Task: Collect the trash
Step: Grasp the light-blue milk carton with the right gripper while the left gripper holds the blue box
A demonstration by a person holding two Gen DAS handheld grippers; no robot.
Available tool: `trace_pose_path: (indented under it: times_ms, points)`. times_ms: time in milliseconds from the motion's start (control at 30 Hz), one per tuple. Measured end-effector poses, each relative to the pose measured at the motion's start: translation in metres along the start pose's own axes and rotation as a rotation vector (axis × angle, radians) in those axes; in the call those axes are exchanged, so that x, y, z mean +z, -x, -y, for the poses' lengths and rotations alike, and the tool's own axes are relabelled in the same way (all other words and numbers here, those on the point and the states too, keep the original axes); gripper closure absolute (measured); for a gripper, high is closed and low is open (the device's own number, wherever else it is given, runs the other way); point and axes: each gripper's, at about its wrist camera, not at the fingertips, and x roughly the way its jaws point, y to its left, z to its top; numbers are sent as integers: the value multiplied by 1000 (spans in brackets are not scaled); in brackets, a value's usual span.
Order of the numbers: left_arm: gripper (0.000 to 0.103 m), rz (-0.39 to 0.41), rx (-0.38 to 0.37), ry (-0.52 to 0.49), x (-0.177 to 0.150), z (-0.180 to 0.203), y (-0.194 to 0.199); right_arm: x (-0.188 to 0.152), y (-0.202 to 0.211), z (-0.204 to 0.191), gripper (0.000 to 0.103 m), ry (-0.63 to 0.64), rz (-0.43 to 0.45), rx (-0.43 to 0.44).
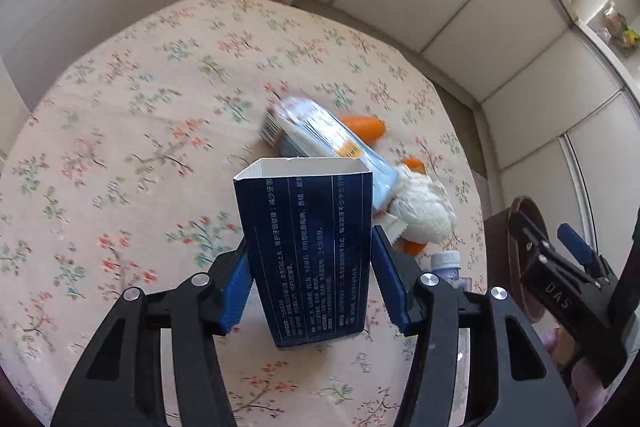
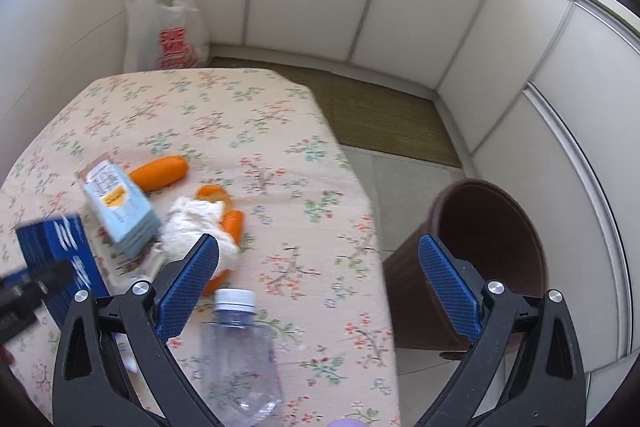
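Note:
My left gripper (image 1: 310, 239) is shut on a dark blue carton (image 1: 308, 251) with an open top, one blue pad pressed on each side, holding it above the floral tablecloth (image 1: 140, 127). The same carton (image 2: 60, 247) shows blurred at the left of the right wrist view. My right gripper (image 2: 319, 241) stands open near the table's right edge with nothing between its fingers. A clear plastic bottle (image 2: 240, 359) with a white cap lies on the cloth just below it. A light blue packet (image 2: 120, 211) leans behind the carton.
A brown waste bin (image 2: 488, 247) stands on the floor right of the table. A white plush duck (image 2: 196, 223) and an orange toy carrot (image 2: 160, 173) lie on the cloth. A white plastic bag (image 2: 164, 23) sits in the far corner beside a green mat (image 2: 380, 119).

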Motion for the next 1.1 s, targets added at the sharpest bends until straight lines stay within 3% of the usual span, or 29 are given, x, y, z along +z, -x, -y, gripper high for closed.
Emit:
trace_pose_path:
  times_ms: [167,400,667,967,1033,1100]
  points:
    - [49,77,76,58,20,-40,41,11,-5,-42,7,93,-12,138]
    - [48,59,110,137,30,-94,60,22,-27,-127,7,396,-58,259]
    - [48,76,96,143,34,-110,77,41,-51,-193,7,617,-137,218]
    - [48,70,77,173,32,-126,83,40,-70,-223,7,743,-203,175]
    - [48,70,77,182,34,-129,83,40,-74,-227,11,753,-221,176]
    - [48,66,70,190,35,-131,81,40,-80,-230,21,751,-254,191]
